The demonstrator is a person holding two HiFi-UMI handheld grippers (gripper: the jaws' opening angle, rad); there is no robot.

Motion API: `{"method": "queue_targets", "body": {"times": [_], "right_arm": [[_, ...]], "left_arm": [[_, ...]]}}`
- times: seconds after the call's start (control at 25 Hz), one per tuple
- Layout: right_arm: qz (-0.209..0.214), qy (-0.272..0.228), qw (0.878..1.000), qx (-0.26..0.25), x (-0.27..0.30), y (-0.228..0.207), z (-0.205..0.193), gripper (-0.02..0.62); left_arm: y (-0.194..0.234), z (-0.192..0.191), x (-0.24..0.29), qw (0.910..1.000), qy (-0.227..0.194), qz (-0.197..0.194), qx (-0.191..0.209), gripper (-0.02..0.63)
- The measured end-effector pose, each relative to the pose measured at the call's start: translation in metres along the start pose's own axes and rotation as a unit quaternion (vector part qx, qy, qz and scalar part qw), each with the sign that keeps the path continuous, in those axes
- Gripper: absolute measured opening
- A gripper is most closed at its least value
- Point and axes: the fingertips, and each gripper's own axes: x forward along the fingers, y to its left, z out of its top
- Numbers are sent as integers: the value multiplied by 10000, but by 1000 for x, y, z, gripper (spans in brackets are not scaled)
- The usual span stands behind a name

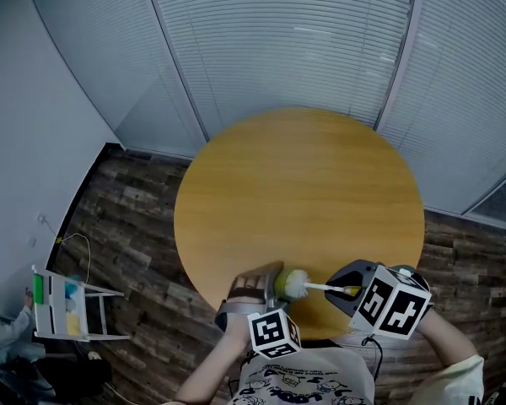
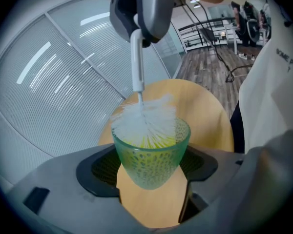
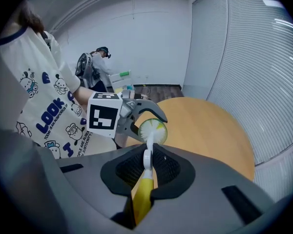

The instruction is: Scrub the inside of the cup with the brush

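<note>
Over the table's [image 1: 304, 184] near edge | my left gripper [image 2: 151, 165] clamps the green cup [image 2: 151, 155], jaws spread wide, mouth tilted toward the right gripper [image 3: 147, 165] | right gripper pinches the brush [image 3: 143, 191] handle | brush axis runs straight into cup, bristles at rim | I'd push deeper.

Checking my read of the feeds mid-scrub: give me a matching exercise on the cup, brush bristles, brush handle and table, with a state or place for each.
Things:
1. cup
2. brush bristles
3. brush handle
4. table

States or places:
a. yellow, clamped in the right gripper
b. round, wood-coloured
c. white, in the cup's mouth
d. green, gripped by the left gripper

Pairs: 1-d, 2-c, 3-a, 4-b
</note>
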Motion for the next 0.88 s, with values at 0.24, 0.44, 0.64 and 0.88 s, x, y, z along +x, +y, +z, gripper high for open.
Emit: {"method": "queue_targets", "body": {"times": [0.24, 0.44, 0.64, 0.88], "right_arm": [[469, -209, 9978, 416, -6, -12, -6, 46], [617, -383, 9950, 678, -10, -16, -8, 46], [788, -652, 9889, 1079, -10, -17, -13, 47], [1000, -966, 9786, 1519, -12, -20, -18, 46]], "left_arm": [[-2, 7, -4, 9999, -160, -61, -1, 377], [0, 10, -9, 9993, -351, -53, 83, 377], [1, 11, -13, 9985, -542, -22, 17, 377], [7, 15, -19, 9964, -814, -90, -212, 377]]}}
